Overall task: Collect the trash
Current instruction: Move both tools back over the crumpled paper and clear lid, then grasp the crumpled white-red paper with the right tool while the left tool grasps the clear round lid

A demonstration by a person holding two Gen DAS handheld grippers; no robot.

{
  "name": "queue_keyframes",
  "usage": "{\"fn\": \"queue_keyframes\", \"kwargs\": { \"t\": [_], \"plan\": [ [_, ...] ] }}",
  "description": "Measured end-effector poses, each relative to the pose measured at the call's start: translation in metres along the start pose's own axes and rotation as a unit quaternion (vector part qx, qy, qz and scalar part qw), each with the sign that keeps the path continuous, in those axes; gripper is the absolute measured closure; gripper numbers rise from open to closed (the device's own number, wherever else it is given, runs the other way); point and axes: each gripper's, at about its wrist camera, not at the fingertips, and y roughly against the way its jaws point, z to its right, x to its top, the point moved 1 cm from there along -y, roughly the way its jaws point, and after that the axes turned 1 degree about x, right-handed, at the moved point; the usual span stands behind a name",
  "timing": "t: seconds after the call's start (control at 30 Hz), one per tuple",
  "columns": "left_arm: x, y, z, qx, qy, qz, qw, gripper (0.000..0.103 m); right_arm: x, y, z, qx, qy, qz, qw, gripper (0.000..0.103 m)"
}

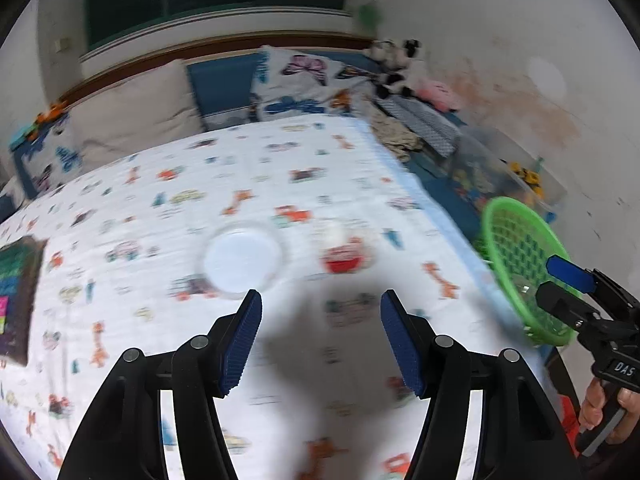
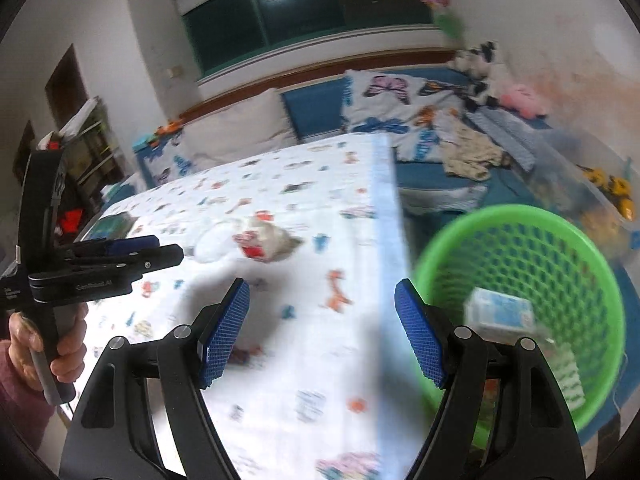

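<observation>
Here, round clear plastic lid (image 1: 242,258), green lattice basket (image 2: 528,280), crumpled wrapper (image 2: 266,242)

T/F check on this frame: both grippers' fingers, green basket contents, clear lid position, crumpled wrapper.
1. Left gripper holds the clear round lid. False: its fingers are open and empty, and the lid lies on the sheet ahead.
2. The green basket already has a small carton in it. True.
3. Right gripper is open and empty. True.
4. The crumpled wrapper is in the basket. False: it lies on the bed.
</observation>
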Motion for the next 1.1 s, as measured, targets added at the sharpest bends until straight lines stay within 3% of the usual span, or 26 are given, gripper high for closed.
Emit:
{"fn": "queue_keyframes", "kwargs": {
  "t": [0.4,0.7,1.1],
  "plan": [
    [-0.006,-0.015,-0.082,0.040,0.058,-0.017,0.9974,0.043,0.025,-0.086,-0.049,0.044,0.030,-0.042,0.998,0.028],
    [-0.002,-0.042,-0.098,0.042,0.063,-0.037,0.9964,0.043,0.029,-0.142,-0.052,0.034,0.029,-0.070,0.997,0.029],
    [0.021,-0.090,-0.105,0.039,0.067,-0.060,0.9952,0.048,0.028,-0.167,-0.043,0.024,0.036,-0.084,0.996,0.045]
  ]
}}
